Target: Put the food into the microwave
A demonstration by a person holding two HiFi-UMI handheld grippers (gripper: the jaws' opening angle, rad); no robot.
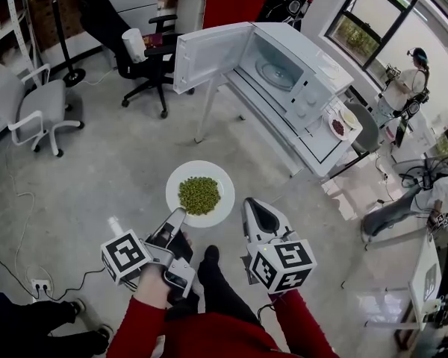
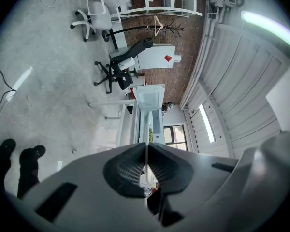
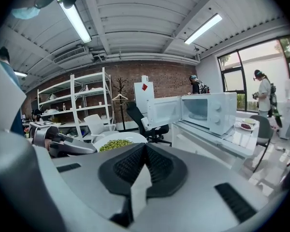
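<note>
A white plate (image 1: 200,193) with a heap of green peas (image 1: 199,195) hangs over the floor in the head view. My left gripper (image 1: 181,214) is shut on its near rim. In the left gripper view the plate (image 2: 146,129) shows edge-on as a thin white line between the shut jaws of the left gripper (image 2: 146,147). My right gripper (image 1: 249,203) floats just right of the plate, shut with nothing in it (image 3: 144,147). The white microwave (image 1: 287,73) stands ahead on a table with its door (image 1: 209,54) swung open to the left. Its cavity (image 3: 201,109) is empty.
The white table (image 1: 317,144) also carries two small plates (image 1: 338,127) to the right of the microwave. A black office chair (image 1: 138,54) stands beyond the open door and a grey chair (image 1: 37,107) at far left. People stand at the right by the windows.
</note>
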